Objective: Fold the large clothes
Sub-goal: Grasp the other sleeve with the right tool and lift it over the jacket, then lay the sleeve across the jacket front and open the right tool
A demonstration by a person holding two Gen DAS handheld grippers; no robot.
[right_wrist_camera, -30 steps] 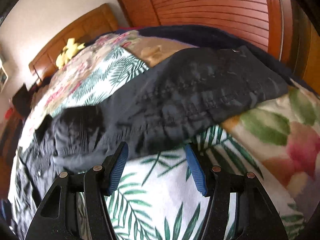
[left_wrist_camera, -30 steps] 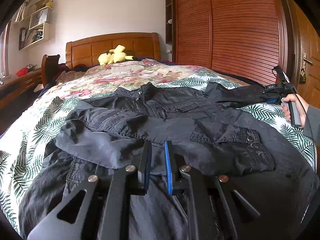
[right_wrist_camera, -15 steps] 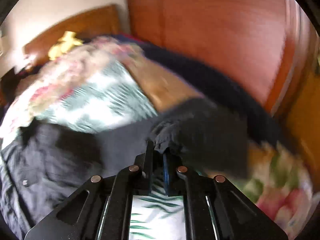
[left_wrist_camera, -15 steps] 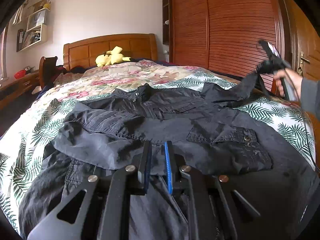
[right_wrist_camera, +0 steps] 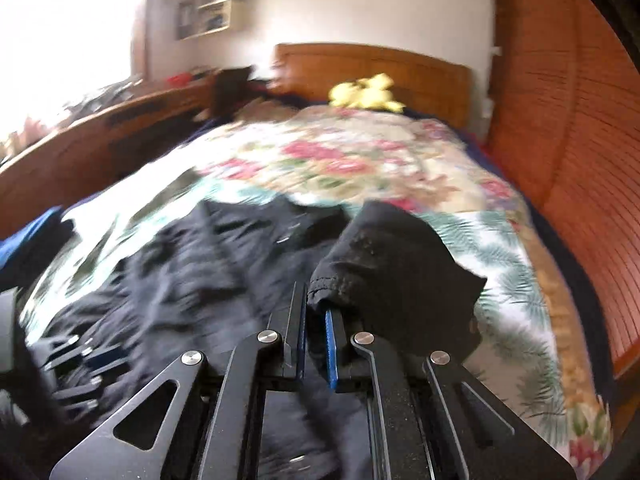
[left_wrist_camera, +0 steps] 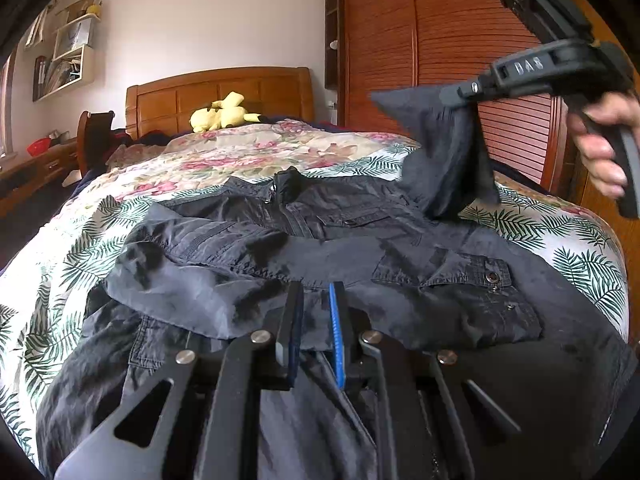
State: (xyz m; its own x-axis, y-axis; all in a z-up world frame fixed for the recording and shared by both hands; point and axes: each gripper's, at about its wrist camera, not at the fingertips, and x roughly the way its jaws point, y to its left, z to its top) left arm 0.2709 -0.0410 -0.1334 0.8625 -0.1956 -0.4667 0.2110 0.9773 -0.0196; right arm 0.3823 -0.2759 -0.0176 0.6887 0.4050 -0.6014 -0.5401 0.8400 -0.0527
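A large black jacket [left_wrist_camera: 360,256] lies spread front-up on the bed, its left sleeve [left_wrist_camera: 192,280] folded across the chest. My left gripper [left_wrist_camera: 316,292] is shut, hovering low over the jacket's lower front; whether it pinches cloth is unclear. My right gripper [right_wrist_camera: 316,300] is shut on the cuff of the jacket's right sleeve [right_wrist_camera: 396,264]. In the left wrist view the right gripper [left_wrist_camera: 452,96] holds that sleeve [left_wrist_camera: 448,160] lifted above the bed at the right. The jacket body [right_wrist_camera: 180,280] shows blurred in the right wrist view.
The bed has a floral and palm-leaf cover [left_wrist_camera: 240,160] and a wooden headboard [left_wrist_camera: 220,96] with a yellow plush toy [left_wrist_camera: 222,114]. A slatted wooden wardrobe [left_wrist_camera: 420,60] stands along the right. Shelves [left_wrist_camera: 68,56] hang on the left wall above a wooden desk [right_wrist_camera: 100,132].
My right gripper closed on the sleeve cuff, then raised it off the bed and swung it leftwards over the jacket. My left gripper stayed shut in place.
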